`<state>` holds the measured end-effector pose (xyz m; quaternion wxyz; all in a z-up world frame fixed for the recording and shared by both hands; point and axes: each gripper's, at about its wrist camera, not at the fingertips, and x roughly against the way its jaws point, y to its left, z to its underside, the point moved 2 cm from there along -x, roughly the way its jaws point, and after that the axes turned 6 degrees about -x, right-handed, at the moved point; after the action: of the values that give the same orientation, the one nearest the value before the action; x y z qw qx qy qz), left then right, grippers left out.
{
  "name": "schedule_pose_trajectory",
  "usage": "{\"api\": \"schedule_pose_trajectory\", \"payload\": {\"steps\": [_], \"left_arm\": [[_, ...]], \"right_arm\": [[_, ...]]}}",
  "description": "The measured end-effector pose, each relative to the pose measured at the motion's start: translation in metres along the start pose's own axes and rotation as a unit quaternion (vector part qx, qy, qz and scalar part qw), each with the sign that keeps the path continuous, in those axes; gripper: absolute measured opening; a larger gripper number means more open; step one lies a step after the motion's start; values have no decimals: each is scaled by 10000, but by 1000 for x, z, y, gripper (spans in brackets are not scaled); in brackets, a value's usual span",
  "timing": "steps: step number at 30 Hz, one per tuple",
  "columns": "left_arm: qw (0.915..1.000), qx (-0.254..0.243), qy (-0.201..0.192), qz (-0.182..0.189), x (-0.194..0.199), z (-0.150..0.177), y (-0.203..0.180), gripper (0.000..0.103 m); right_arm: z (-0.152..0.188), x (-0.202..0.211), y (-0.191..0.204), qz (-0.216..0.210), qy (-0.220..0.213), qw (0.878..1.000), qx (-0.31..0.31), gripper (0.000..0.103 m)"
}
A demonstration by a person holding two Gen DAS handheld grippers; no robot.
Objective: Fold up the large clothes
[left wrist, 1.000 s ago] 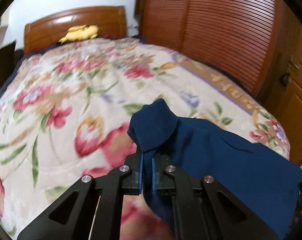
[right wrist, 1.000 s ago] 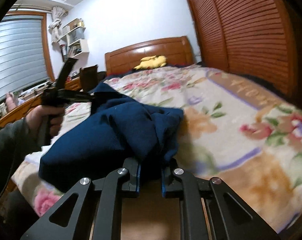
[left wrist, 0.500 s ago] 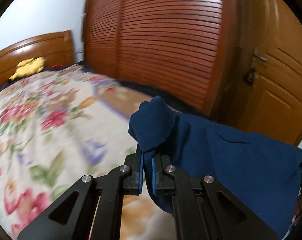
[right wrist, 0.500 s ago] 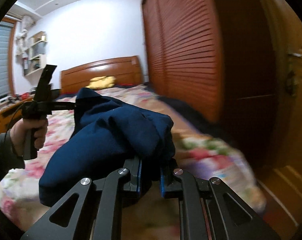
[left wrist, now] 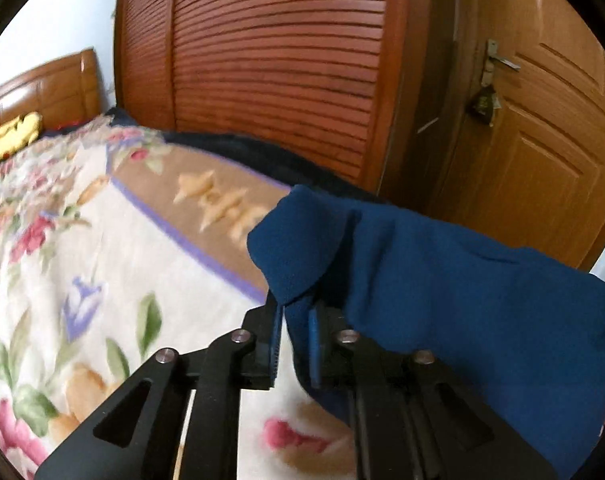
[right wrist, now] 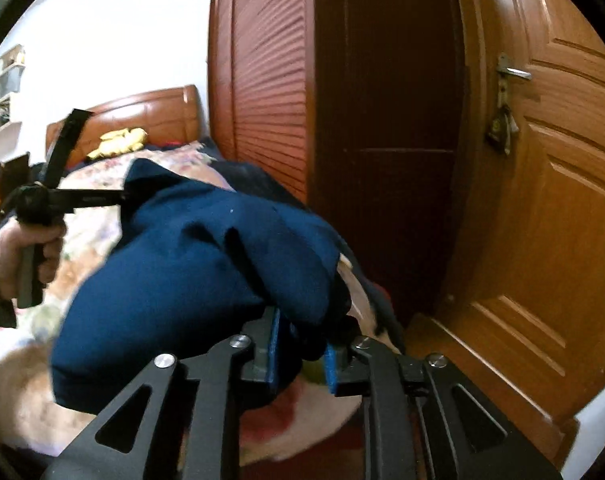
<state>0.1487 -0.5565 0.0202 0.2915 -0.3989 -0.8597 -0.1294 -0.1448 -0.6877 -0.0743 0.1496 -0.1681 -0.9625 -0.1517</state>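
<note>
A dark blue garment (left wrist: 442, 280) hangs bunched between both grippers above the right edge of the floral bed (left wrist: 102, 280). The jaws of my left gripper (left wrist: 294, 344) are opening; a fold of the cloth still hangs between the blue pads, loose on the left side. My right gripper (right wrist: 300, 352) is opening too, with the other bunch of the blue garment (right wrist: 190, 264) resting between its pads and a gap at the right pad. In the right wrist view the left gripper (right wrist: 118, 198) reaches into the cloth's far end, held by a person's hand (right wrist: 26, 248).
A louvred wooden wardrobe (left wrist: 262, 60) runs along the bed's far side. To its right stands a panelled door (left wrist: 542, 152) with a handle and hanging keys (right wrist: 500, 124). A yellow plush (left wrist: 14, 136) lies by the headboard (right wrist: 142, 112). Wall shelves (right wrist: 6, 92) hang at the left.
Both views have swung from the bed toward the wardrobe and door, carrying the garment along. Both pairs of pads, pinched on the cloth before, now stand apart.
</note>
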Motion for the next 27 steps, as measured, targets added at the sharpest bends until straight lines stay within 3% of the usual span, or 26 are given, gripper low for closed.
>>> {"api": "schedule_pose_trajectory", "payload": {"steps": [1, 3, 6, 8, 11, 14, 18, 22, 25, 27], "left_arm": [[10000, -25, 81, -30, 2, 4, 2, 28], [9999, -75, 44, -83, 13, 13, 5, 45], [9996, -198, -59, -200, 36, 26, 7, 46], [9995, -238, -72, -201, 51, 36, 11, 50], [9998, -6, -176, -62, 74, 54, 20, 89], [9996, 62, -245, -85, 98, 71, 25, 89], [9991, -7, -297, -294, 129, 94, 32, 89], [9984, 42, -262, -491, 162, 119, 47, 89], [9972, 6, -291, -685, 183, 131, 59, 89], [9963, 5, -312, -796, 200, 139, 67, 89]], "right_arm": [[-3, -2, -1, 21, 72, 10000, -58, 26], [-16, -2, 2, 104, 135, 9997, -150, 43], [-24, 21, 11, 265, -59, 9995, -143, 59], [-32, 34, 11, 253, -141, 9995, -118, 59], [-47, 50, 18, 68, -259, 9996, -86, 60], [-59, 56, 29, -59, -305, 9995, -40, 60], [-50, 50, 61, -268, -98, 9991, 304, 60], [-25, 15, 67, -208, 386, 9975, 549, 60], [-11, -32, 57, -6, 1102, 9928, 474, 59], [-13, -41, 52, -48, 1177, 9926, 304, 59]]}}
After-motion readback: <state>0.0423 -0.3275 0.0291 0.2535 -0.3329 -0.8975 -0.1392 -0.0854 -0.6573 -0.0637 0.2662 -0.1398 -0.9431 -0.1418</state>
